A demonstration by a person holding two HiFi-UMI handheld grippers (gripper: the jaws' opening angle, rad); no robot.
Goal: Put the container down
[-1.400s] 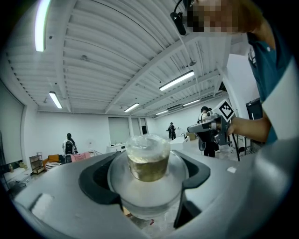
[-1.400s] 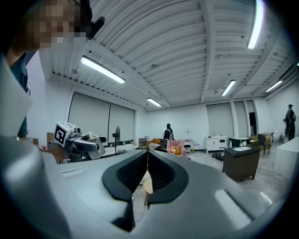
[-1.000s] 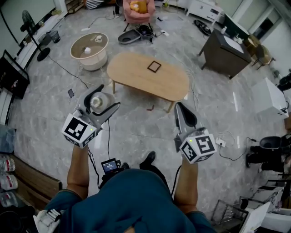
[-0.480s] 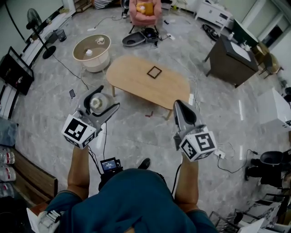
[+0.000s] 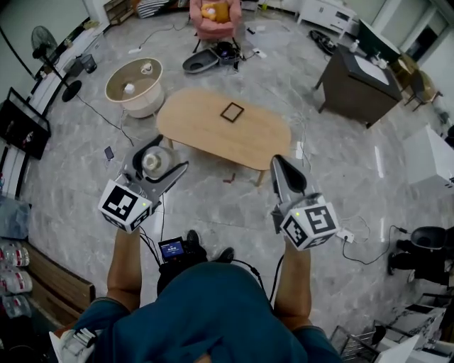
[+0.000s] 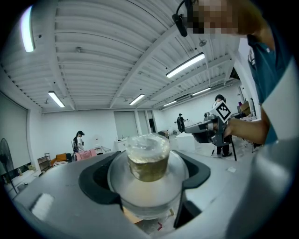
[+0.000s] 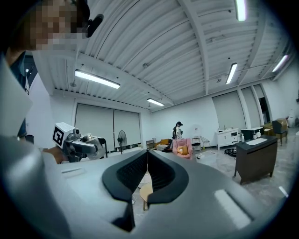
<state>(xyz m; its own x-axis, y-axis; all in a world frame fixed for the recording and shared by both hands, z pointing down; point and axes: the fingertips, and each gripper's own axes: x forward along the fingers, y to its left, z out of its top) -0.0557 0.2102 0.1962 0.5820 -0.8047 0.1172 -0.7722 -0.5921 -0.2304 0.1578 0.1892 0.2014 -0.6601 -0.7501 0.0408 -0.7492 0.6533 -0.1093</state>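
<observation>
My left gripper (image 5: pixel 157 162) is shut on a clear round plastic container (image 5: pixel 152 162) with a lid, held in the air at chest height over the floor. In the left gripper view the container (image 6: pixel 148 161) fills the space between both dark jaws and holds a brownish content. My right gripper (image 5: pixel 284 175) is shut and empty, its pads meeting in the right gripper view (image 7: pixel 147 175). An oval wooden table (image 5: pixel 213 133) stands ahead of both grippers, with a small dark square frame (image 5: pixel 231 111) on it.
A round white side table (image 5: pixel 135 84) stands at the far left, a dark cabinet (image 5: pixel 355 78) at the far right, a pink armchair (image 5: pixel 213 15) at the back. Cables (image 5: pixel 362 248) lie across the grey floor. Other people stand in the room.
The view has shifted a little; the table sits slightly lower and to the left in the head view. Both grippers keep their places and the container stays held.
</observation>
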